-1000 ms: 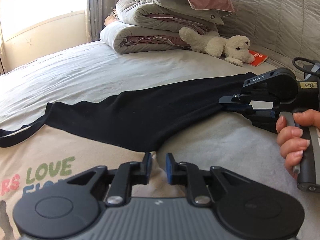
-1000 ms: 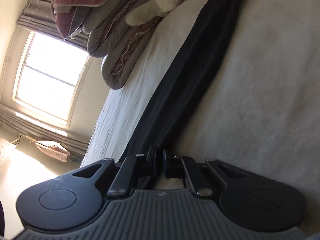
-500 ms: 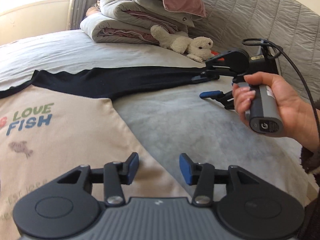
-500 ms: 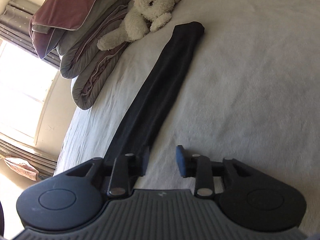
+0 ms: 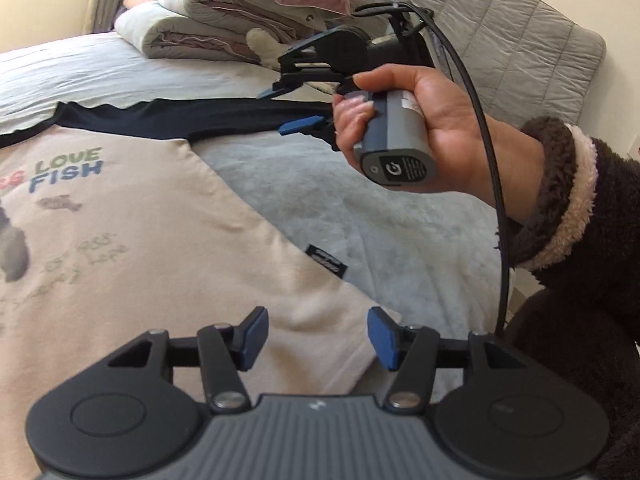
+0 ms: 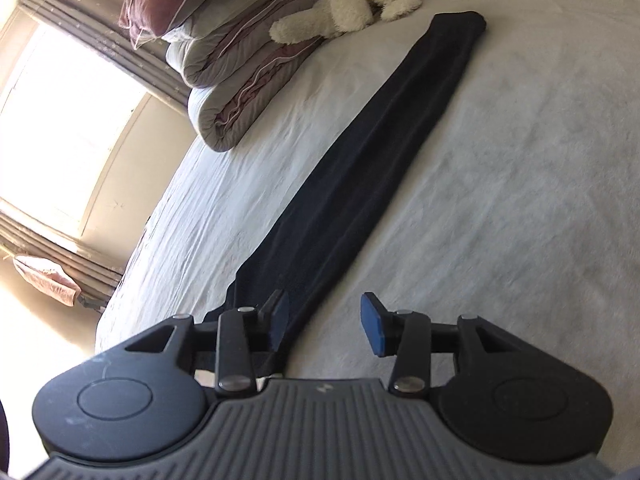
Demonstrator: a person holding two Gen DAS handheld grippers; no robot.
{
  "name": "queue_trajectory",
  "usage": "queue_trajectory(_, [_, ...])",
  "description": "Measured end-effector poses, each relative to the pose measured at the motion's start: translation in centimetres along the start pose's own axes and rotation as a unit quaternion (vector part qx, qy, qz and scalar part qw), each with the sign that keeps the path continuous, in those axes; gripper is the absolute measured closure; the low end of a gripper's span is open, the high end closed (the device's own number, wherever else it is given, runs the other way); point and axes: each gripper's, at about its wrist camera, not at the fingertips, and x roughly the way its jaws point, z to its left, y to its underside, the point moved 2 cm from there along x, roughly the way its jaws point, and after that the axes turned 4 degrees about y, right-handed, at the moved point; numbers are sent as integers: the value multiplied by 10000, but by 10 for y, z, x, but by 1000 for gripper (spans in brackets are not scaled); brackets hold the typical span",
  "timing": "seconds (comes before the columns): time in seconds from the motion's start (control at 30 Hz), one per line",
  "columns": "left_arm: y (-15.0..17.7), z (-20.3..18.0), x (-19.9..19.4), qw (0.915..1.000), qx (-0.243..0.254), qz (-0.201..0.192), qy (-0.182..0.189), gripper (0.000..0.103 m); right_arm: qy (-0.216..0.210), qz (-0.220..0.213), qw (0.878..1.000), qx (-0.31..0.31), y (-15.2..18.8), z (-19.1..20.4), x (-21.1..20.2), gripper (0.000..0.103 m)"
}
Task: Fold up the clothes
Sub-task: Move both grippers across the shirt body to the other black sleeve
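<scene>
Left wrist view: beige raglan shirt (image 5: 132,248) lies flat on the bed (image 5: 400,216), its black sleeve (image 6: 380,152) stretched straight. Both grippers, left (image 5: 316,338) and right (image 6: 324,322), have let go within the last second; their fingers now stand apart, leaving the sleeve laid out.

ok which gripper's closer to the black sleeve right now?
Right. The right gripper hangs open just above the black sleeve, one finger over the fabric. The left gripper sits open over the beige shirt body, well back from it.
</scene>
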Motion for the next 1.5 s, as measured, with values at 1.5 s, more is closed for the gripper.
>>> queue_trajectory(1.5, [46,312,-271,8441,-3703,-972,-3755,53,-1652,1312,8885,-4076,256,269,115,47])
